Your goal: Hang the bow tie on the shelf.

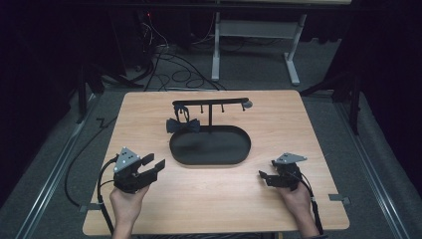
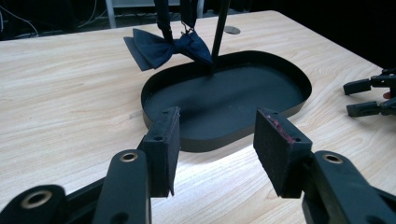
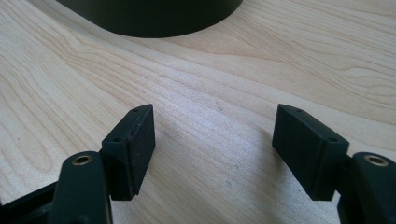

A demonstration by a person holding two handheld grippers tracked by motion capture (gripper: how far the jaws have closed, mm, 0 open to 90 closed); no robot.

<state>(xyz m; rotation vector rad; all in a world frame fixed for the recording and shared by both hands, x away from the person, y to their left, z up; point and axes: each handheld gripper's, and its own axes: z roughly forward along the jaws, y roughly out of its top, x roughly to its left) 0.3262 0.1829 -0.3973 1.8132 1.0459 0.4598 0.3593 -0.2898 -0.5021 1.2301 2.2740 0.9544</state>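
Note:
A black oval tray (image 1: 239, 149) sits mid-table, with a black T-shaped hook stand (image 1: 209, 105) rising from its back edge. A dark bow tie (image 1: 183, 125) hangs from the stand's left end, resting at the tray's rim; the left gripper view shows the bow tie (image 2: 154, 49) past the tray (image 2: 233, 93). My left gripper (image 1: 154, 163) is open, left of the tray, nothing between its jaws. My right gripper (image 1: 263, 178) is open, to the tray's right and nearer the front edge, low over bare wood. The tray rim (image 3: 154, 21) shows at the top of the right gripper view.
The wooden table (image 1: 209, 199) has bare room in front of the tray. A small grey disc (image 1: 248, 104) lies by the stand's right end. Cables and a white desk frame (image 1: 216, 47) stand on the floor beyond the far edge.

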